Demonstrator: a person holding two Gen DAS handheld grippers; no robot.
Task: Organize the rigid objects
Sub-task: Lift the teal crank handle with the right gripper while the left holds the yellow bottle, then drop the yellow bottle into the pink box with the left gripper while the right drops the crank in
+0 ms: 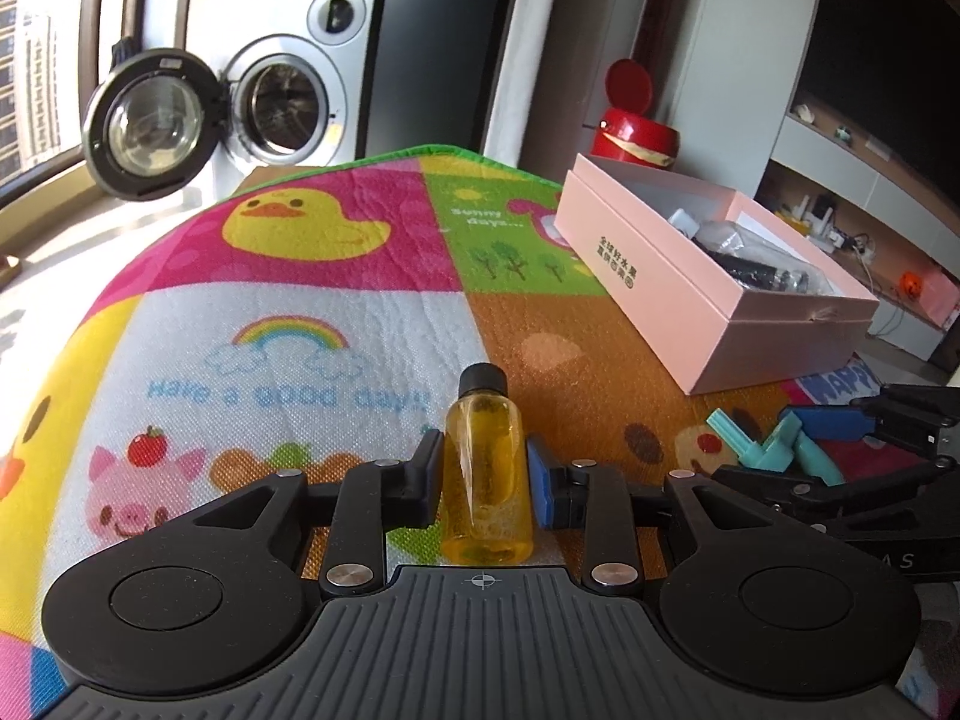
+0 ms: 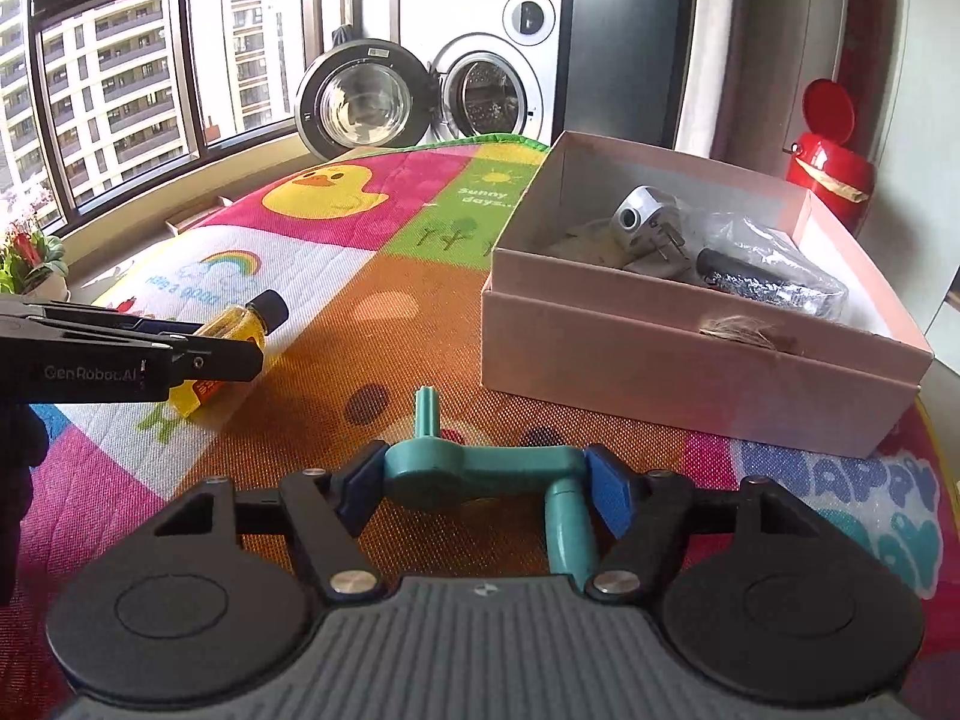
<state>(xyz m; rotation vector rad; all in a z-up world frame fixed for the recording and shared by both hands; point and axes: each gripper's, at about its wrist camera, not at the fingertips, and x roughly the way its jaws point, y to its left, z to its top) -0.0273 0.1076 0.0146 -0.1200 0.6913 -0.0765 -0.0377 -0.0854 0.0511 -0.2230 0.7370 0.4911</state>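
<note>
The small clear plastic bottle of yellow liquid with a black screw cap (image 1: 487, 468) sits upright between the pads of the left gripper (image 1: 485, 477), which is clamped on its sides; in the right wrist view the same bottle (image 2: 231, 339) hangs tilted over the mat, so it looks lifted and not yet put away. The teal plastic crank-shaped piece with a stubby peg (image 2: 486, 471) lies across the mouth of the right gripper (image 2: 485, 480), its 2 ends meeting the blue pads, one at each side, with its handle running back toward the gripper body; the jaws stand fairly wide around it and whether they truly press on it I cannot tell, though it looks like a grip being taken. Ahead of both grippers and to the right stands the open pink cardboard box (image 2: 690, 348), resting on the colourful cartoon play mat (image 1: 288, 324). Inside it already lie a silver-white plug adapter (image 2: 651, 228), a black cylinder (image 2: 744, 267) and a crinkled clear plastic bag (image 2: 762, 240), so part of the sorting appears done. In my judgement 2 items remain, the bottle and the teal piece, both in hand or nearly so, and each needs carrying forward and setting in the box. No other loose items show on the mat near the grippers.
</note>
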